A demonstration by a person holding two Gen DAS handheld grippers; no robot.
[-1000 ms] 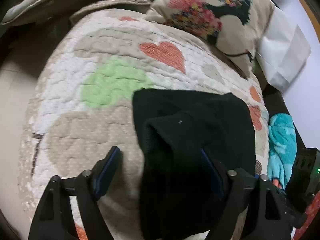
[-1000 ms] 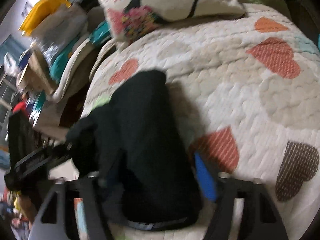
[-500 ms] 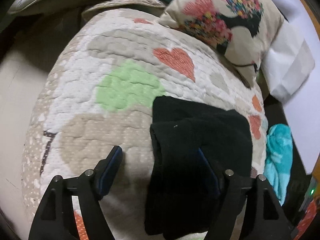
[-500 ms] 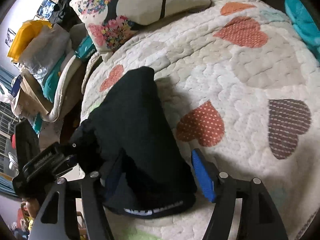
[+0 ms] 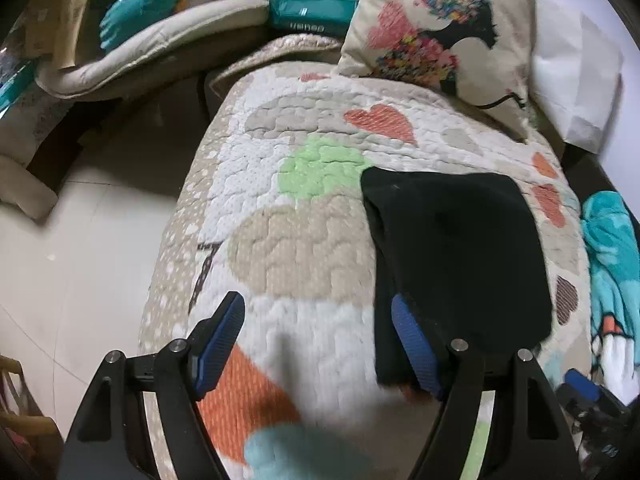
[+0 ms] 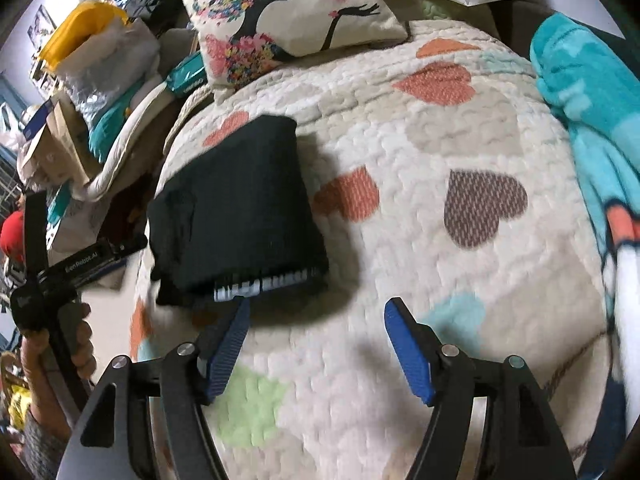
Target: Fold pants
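Note:
The black pants (image 5: 460, 252) lie folded into a compact rectangle on the heart-patterned quilt (image 5: 304, 240). In the right wrist view the pants (image 6: 240, 208) show a white-lettered waistband at their near edge. My left gripper (image 5: 318, 316) is open and empty, its right finger just at the pants' near left edge. My right gripper (image 6: 318, 316) is open and empty, just in front of the pants, with its left finger near the waistband. The left gripper's body (image 6: 48, 276) shows at the left of the right wrist view, held by a hand.
A printed pillow (image 5: 440, 24) and a white bag (image 5: 576, 68) lie at the head of the bed. A teal blanket (image 6: 592, 120) lies along the right side. Piled bedding and bags (image 6: 100, 80) stand to the left. The floor (image 5: 80, 260) drops off left of the quilt.
Both grippers have pulled back from the pants and let the cloth go. The pants have settled flat into a folded rectangle. The left gripper has shifted left, off the fabric.

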